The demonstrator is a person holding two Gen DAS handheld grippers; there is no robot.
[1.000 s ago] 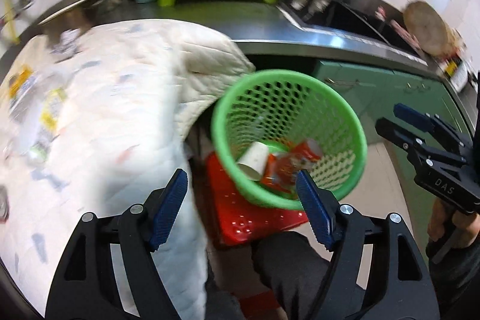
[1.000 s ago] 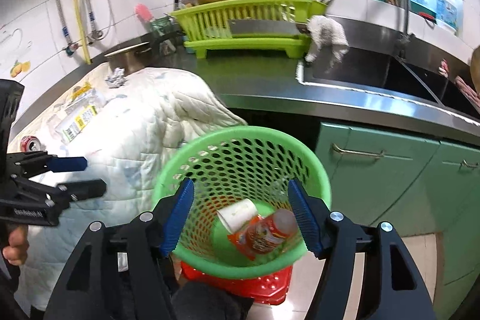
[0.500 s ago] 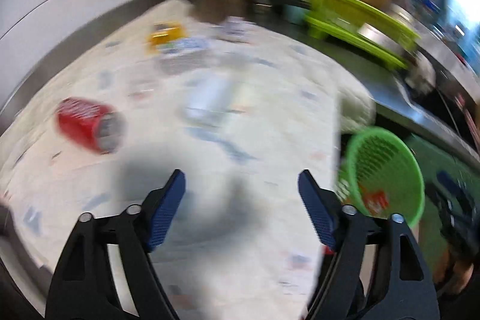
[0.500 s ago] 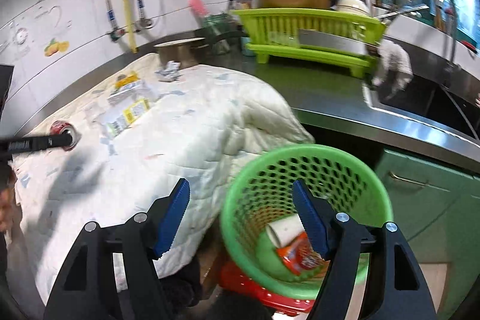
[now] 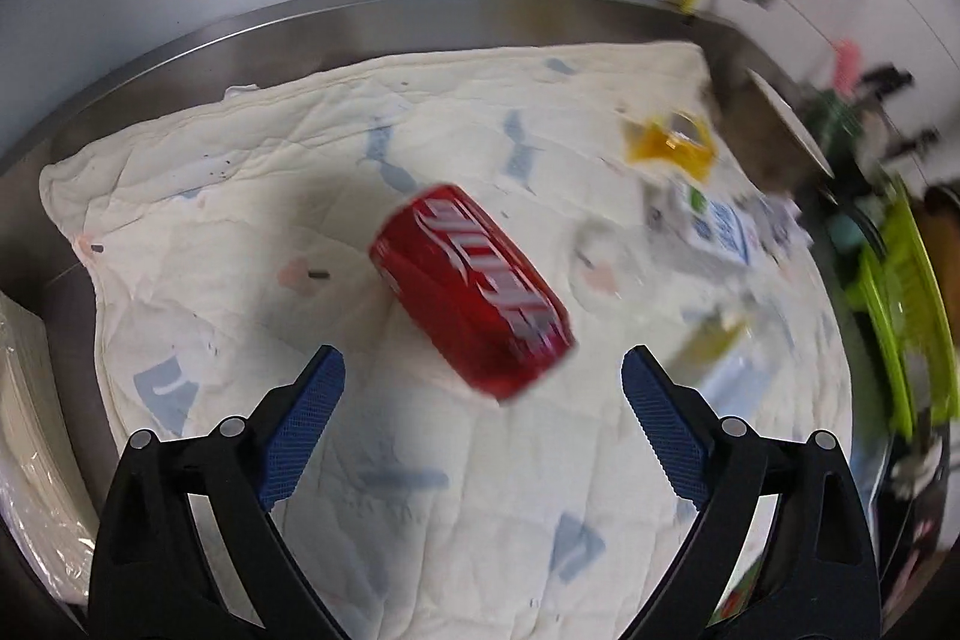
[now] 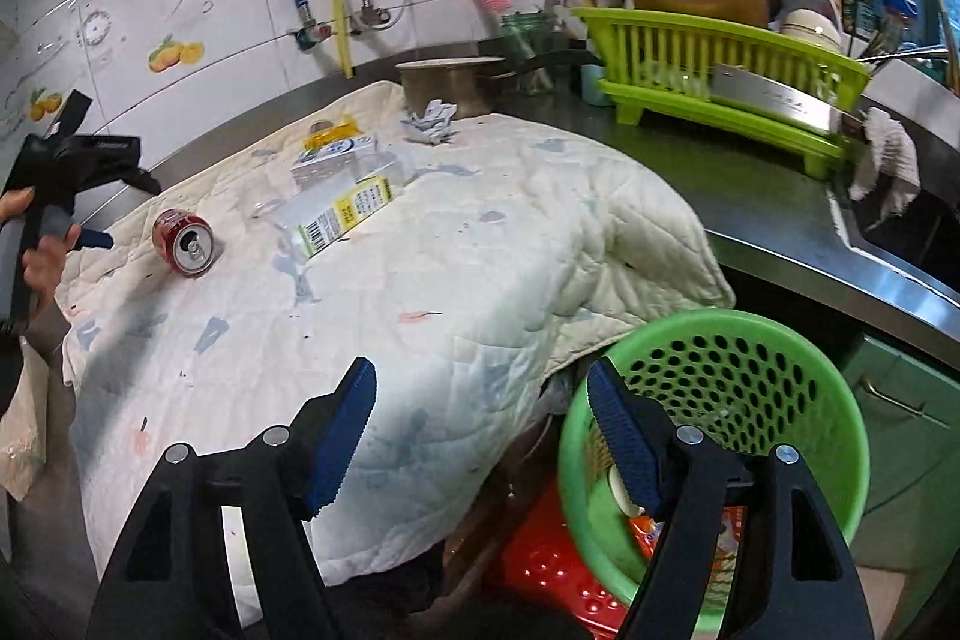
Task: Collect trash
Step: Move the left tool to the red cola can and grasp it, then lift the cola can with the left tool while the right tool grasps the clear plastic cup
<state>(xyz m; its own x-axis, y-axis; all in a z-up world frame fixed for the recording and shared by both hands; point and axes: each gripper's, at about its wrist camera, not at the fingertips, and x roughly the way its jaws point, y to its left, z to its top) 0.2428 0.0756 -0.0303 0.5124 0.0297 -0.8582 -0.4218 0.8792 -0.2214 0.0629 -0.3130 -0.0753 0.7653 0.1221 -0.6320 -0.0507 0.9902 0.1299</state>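
Note:
A red soda can (image 5: pixel 474 289) lies on its side on the white quilted cloth (image 5: pixel 420 490); it also shows in the right wrist view (image 6: pixel 183 242). My left gripper (image 5: pixel 480 430) is open and empty, just short of the can. It also shows in the right wrist view (image 6: pixel 90 235) at the far left beside the can. My right gripper (image 6: pixel 480 436) is open and empty, above the cloth's edge and the green basket (image 6: pixel 780 340), which holds a cup and a red wrapper. A yellow wrapper (image 5: pixel 669 142), a carton (image 6: pixel 333 154), a clear plastic package (image 6: pixel 336 211) and crumpled paper (image 6: pixel 429 118) lie on the cloth.
A green dish rack (image 6: pixel 720 82) with bowls stands on the steel counter (image 6: pixel 750 196), with a sink to its right. A metal pot (image 6: pixel 447 85) stands behind the cloth. A red stool (image 6: pixel 540 568) sits under the basket. White tiled wall behind.
My left gripper has swung from above the basket over to the cloth and closed in on the red can. My right gripper has drifted left off the basket's middle toward the cloth's edge.

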